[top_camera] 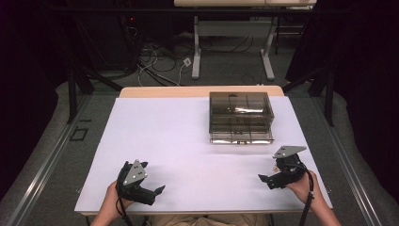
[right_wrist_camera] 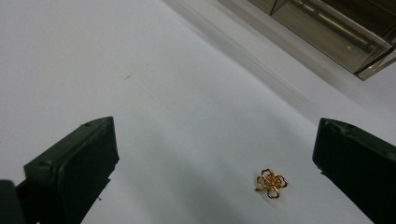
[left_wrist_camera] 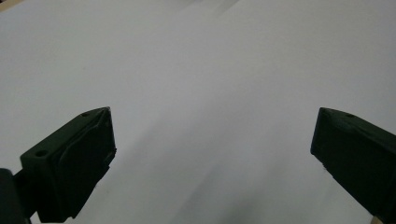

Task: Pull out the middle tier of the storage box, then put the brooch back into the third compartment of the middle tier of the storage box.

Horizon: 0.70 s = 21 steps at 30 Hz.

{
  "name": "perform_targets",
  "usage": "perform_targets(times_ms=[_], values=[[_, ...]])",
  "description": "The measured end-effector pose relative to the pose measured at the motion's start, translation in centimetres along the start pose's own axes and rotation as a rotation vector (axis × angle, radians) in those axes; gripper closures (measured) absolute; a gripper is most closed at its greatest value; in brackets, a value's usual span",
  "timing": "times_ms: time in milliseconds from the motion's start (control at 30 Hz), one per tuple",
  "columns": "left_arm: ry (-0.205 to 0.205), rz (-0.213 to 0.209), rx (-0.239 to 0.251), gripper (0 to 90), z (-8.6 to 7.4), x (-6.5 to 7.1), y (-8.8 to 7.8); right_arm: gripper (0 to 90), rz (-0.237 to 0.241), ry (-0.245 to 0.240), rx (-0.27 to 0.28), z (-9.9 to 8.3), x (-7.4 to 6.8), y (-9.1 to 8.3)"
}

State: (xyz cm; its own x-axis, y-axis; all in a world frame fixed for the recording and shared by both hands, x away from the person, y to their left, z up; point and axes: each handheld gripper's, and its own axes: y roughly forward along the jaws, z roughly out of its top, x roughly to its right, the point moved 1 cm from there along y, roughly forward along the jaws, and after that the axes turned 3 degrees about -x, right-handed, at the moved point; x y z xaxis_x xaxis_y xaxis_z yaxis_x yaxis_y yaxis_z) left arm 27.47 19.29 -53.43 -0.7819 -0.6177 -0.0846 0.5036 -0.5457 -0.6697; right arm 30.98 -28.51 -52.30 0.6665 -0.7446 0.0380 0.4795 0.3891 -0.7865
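Jaws on both grippers are standing spread and empty as we are hovering over the white table (top_camera: 155,136). The smoked drawer box (top_camera: 241,117) is sitting far right; the gold flower charm (right_wrist_camera: 271,182) is lying between our right gripper's (right_wrist_camera: 215,154) jaws. Being tiny and flat, it could skid away. Both hands are angling inward, low.

Overhead light is brightening the white table (top_camera: 188,141) against dim surroundings, glaring off the clear box (top_camera: 241,113), with gripper views showing soft blur.
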Motion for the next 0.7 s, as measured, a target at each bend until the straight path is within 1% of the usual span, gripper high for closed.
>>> perform_targets(times_ms=[100,133,333,367,400,433,500,600,667,700], values=[[0.000,0.000,0.000,0.0,0.00,0.01,0.00,0.0,0.004,0.018,-0.002,-0.03,0.09,-0.01],[0.001,0.001,0.000,0.0,0.00,-0.01,0.00,0.0,0.003,0.010,-0.003,-0.02,0.16,0.00],[0.003,-0.001,-0.001,0.0,0.00,0.01,-0.05,0.0,-0.005,0.008,-0.001,0.01,0.34,-0.01],[0.001,-0.001,-0.003,0.0,0.01,0.02,-0.07,0.0,-0.008,0.012,-0.002,0.00,0.34,-0.05],[0.000,0.000,-0.002,0.0,0.02,0.04,-0.06,0.0,0.005,0.016,-0.003,-0.01,0.35,-0.02],[0.005,0.001,-0.001,0.0,0.02,0.02,-0.04,0.0,0.003,0.022,-0.004,-0.03,0.31,0.01],[0.002,0.001,0.000,0.0,0.02,0.04,-0.01,0.0,-0.005,0.016,-0.004,-0.04,0.46,0.01],[0.003,0.001,0.001,0.0,0.03,0.03,0.02,0.0,0.003,0.027,-0.003,-0.02,0.61,0.02],[0.003,-0.001,0.001,0.0,0.01,0.00,0.01,0.0,0.001,0.023,-0.004,-0.03,0.78,0.03],[0.002,-0.002,0.000,0.0,0.00,0.00,0.00,0.0,0.004,0.035,-0.007,-0.04,0.82,0.05]])
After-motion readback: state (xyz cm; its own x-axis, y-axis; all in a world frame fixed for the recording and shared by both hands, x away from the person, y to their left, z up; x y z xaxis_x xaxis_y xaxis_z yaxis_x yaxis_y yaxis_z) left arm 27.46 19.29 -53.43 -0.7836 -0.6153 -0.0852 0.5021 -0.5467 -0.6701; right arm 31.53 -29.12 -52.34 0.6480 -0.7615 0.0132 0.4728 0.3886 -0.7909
